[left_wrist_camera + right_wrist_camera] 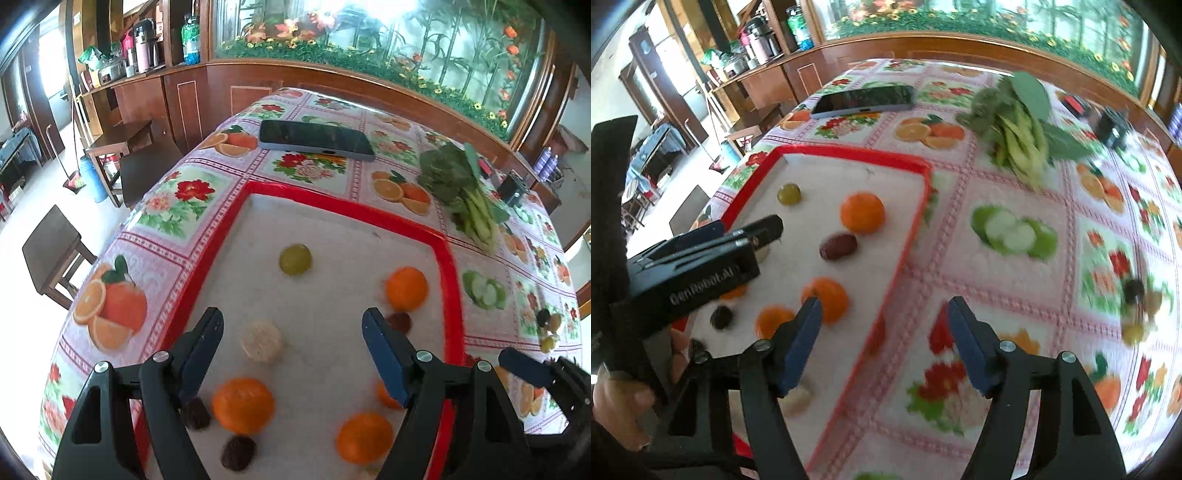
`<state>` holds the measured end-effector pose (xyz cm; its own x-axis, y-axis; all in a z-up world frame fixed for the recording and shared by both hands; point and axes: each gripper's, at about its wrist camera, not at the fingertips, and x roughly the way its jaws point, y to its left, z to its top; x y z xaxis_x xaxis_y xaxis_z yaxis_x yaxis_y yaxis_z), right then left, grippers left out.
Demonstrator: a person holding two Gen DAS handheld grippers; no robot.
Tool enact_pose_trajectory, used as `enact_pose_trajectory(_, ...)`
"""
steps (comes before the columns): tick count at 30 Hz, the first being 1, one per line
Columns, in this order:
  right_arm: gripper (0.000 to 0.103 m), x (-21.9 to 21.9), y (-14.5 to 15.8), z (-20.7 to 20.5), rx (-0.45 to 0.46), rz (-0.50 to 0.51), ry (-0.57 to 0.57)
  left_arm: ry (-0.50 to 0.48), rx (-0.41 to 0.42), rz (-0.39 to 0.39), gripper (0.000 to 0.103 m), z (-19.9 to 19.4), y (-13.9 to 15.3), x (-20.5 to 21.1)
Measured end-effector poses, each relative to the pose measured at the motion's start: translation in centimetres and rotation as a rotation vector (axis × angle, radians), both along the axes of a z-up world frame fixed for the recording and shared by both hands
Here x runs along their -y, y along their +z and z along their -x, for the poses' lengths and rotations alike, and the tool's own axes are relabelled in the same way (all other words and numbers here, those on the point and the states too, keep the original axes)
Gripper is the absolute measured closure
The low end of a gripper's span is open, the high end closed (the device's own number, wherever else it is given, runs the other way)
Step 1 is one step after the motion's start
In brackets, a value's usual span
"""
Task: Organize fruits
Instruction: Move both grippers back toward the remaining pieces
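A red-rimmed tray (448,258) with a white floor is set on the table, and most of the fruit is gathered in it. A green grape (294,259) lies toward its far end. An orange (406,288) sits by the right rim, with a dark red date (399,322) just beside it. A pale round fruit (261,341) (kind unclear) lies mid-tray. Three more oranges (243,405) and two dark dates (238,452) are spread along the near end. Outside the tray, well to its right, a small cluster of dark and green grapes (1137,310) is seen on the cloth, blurred.
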<state>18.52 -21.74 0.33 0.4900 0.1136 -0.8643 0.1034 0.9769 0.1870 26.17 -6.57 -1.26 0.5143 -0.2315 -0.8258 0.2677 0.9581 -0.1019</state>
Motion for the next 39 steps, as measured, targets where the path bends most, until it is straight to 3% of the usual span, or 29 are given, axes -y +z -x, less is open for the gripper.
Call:
enact_pose_trajectory(5, 0.032, 2.5, -0.7, 4.1, 0.004, -0.051, -0.043, -0.024, 0.001, -0.003, 0.026, 2.3, 0.4, 2.1)
enact_pose_trajectory(10, 0.032, 7.2, -1.5, 9.2, 0.015, -0.032, -0.116, -0.08, -0.003, -0.008, 0.026, 5.2, 0.7, 6.3)
enact_pose_trajectory(18, 0.031, 18.5, -2.9, 17.3, 0.01, 0.015, -0.333, -0.299, -0.038, 0.009, 0.026, 11.3, -0.3, 17.6)
enact_pose_trajectory(24, 0.03, 23.9, -3.7, 20.7, 0.003, -0.038, -0.418, -0.447, -0.056, 0.033, 0.025, 14.9, -1.6, 25.4)
enact_pose_trajectory(31, 0.028, 25.8, -3.9, 21.7, 0.031, -0.103, -0.395, -0.441, -0.079, 0.024, 0.025, 15.2, -2.8, 29.7)
enact_pose_trajectory(38, 0.026, 26.5, -4.1, 22.1, 0.052, -0.155, -0.377, -0.429, -0.024, -0.015, 0.026, 14.7, -3.1, 32.2)
enact_pose_trajectory(39, 0.026, 26.6, -4.1, 22.1, 0.055, -0.162, -0.374, -0.433, -0.011, -0.028, 0.035, 14.8, -3.1, 32.4)
